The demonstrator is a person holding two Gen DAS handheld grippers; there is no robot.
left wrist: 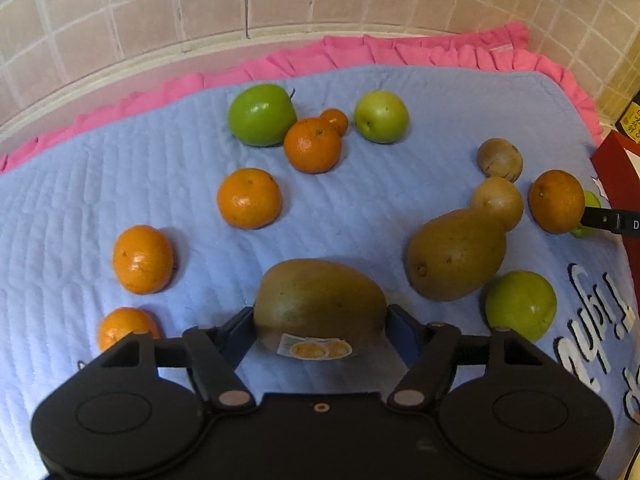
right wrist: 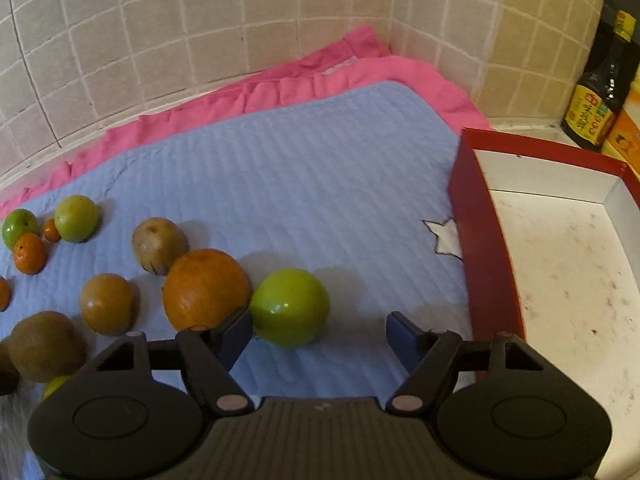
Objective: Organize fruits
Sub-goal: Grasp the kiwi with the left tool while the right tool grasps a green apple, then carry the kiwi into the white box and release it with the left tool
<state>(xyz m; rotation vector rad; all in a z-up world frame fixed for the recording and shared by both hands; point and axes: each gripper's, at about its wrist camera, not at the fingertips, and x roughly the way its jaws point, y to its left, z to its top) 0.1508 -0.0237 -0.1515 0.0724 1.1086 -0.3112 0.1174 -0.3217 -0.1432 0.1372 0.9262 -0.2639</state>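
In the left wrist view, my left gripper point(left wrist: 320, 320) is shut on a brown-green kiwi with a sticker point(left wrist: 320, 300), just above the blue quilted mat point(left wrist: 360, 216). Several oranges point(left wrist: 249, 197), green apples point(left wrist: 262, 115) and more kiwis point(left wrist: 456, 258) lie scattered on the mat. In the right wrist view, my right gripper point(right wrist: 320, 330) is open, with a green apple point(right wrist: 290, 307) just ahead of its left finger point(right wrist: 236, 332), touching an orange point(right wrist: 206, 290). The red box with a white inside point(right wrist: 560, 264) stands to the right.
A pink cloth point(right wrist: 280, 88) lies under the mat against the tiled wall point(right wrist: 240, 20). A dark sauce bottle point(right wrist: 600, 92) and an orange package point(right wrist: 626, 128) stand behind the box. The tip of the right gripper shows at the left wrist view's right edge point(left wrist: 608, 220).
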